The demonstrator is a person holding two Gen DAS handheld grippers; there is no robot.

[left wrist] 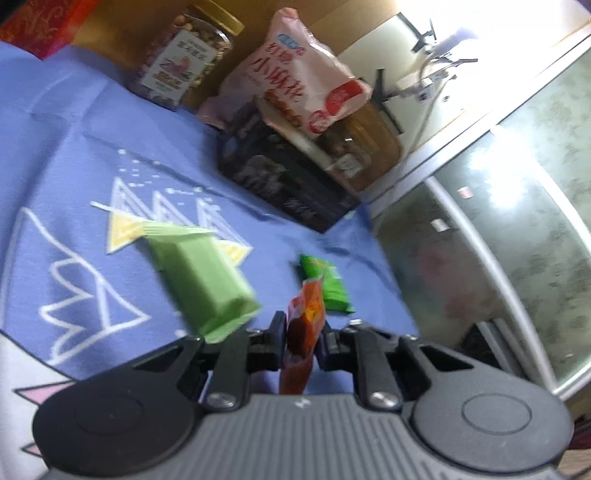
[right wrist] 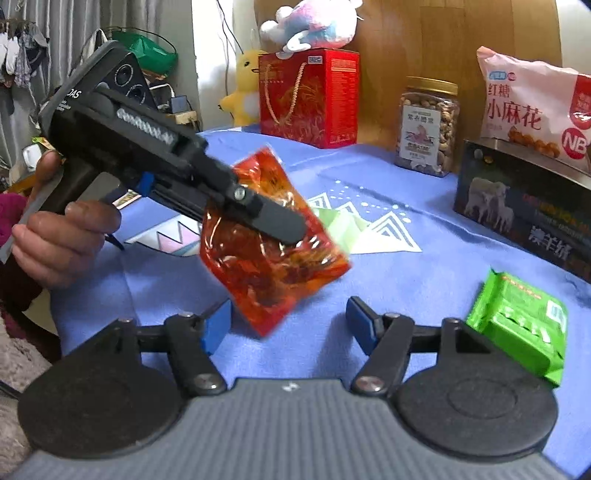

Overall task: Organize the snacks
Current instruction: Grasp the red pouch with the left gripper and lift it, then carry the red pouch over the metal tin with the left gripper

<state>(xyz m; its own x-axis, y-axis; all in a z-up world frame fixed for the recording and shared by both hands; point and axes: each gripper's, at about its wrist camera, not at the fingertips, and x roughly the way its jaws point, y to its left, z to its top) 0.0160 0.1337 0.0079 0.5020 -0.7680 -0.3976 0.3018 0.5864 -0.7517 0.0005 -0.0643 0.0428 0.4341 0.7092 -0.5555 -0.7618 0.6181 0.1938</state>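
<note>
Here, an orange packet (left wrist: 303,325) is clamped between the two fingers of the left gripper (left wrist: 301,341) and is held in the air above the blue cloth (left wrist: 74,155). In the right wrist view the same orange packet (right wrist: 271,240) is seen tilted, with one black finger (right wrist: 275,218) of the left gripper (right wrist: 258,218) laid across its face; the tool's handle is gripped by the left hand (right wrist: 62,240).

The right gripper (right wrist: 288,325) is held with its blue pads (right wrist: 216,326) apart, and nothing is gripped between them. The lower corner of the orange packet is seen just above that gap; whether it is touched by the left pad cannot be told.

A green packet (right wrist: 521,330) is laid flat on the cloth beside the right gripper's right finger, and it is also seen in the left wrist view as the green packet (left wrist: 325,284) just beyond the orange one. A pale green box (left wrist: 201,280) is laid on the cloth, near the left gripper.

At the far side of the cloth a nut jar (right wrist: 426,125) is stood upright. A dark box (right wrist: 517,206) is placed to its right, and a pink bag (right wrist: 532,110) is rested on top of that box. A red box (right wrist: 310,96) is stood to the left of the jar, with a plush toy (right wrist: 314,22) set on it.
</note>
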